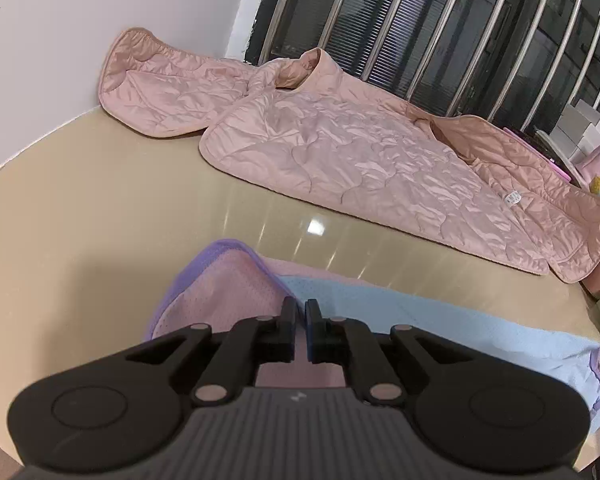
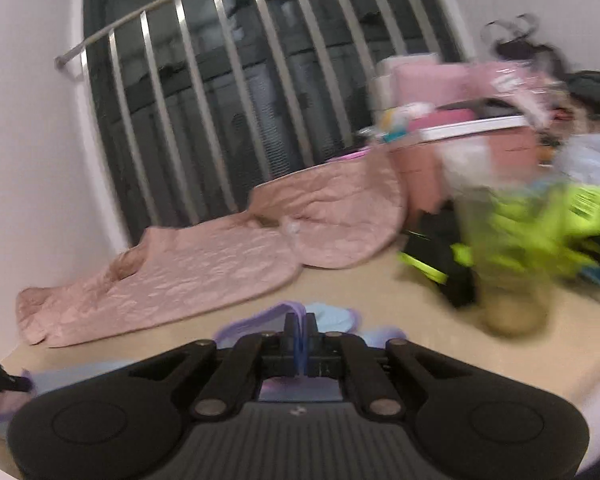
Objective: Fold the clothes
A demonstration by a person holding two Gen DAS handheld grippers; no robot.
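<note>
Near the front edge of the beige table (image 1: pixel 80 208), the thin pink-and-blue mesh garment with purple trim (image 1: pixel 420 320) lies flat, long axis running left-right across the left view. Left gripper (image 1: pixel 300 312) is clamped on its pink-blue seam; right gripper (image 2: pixel 300 326) pinches a purple-trimmed fold, blurred.

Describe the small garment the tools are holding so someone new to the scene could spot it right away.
Start at the beige table below the barred window. The big quilted pink jacket lies at the back; nearer, the small garment is thin, pink and light blue with purple trim.
</note>
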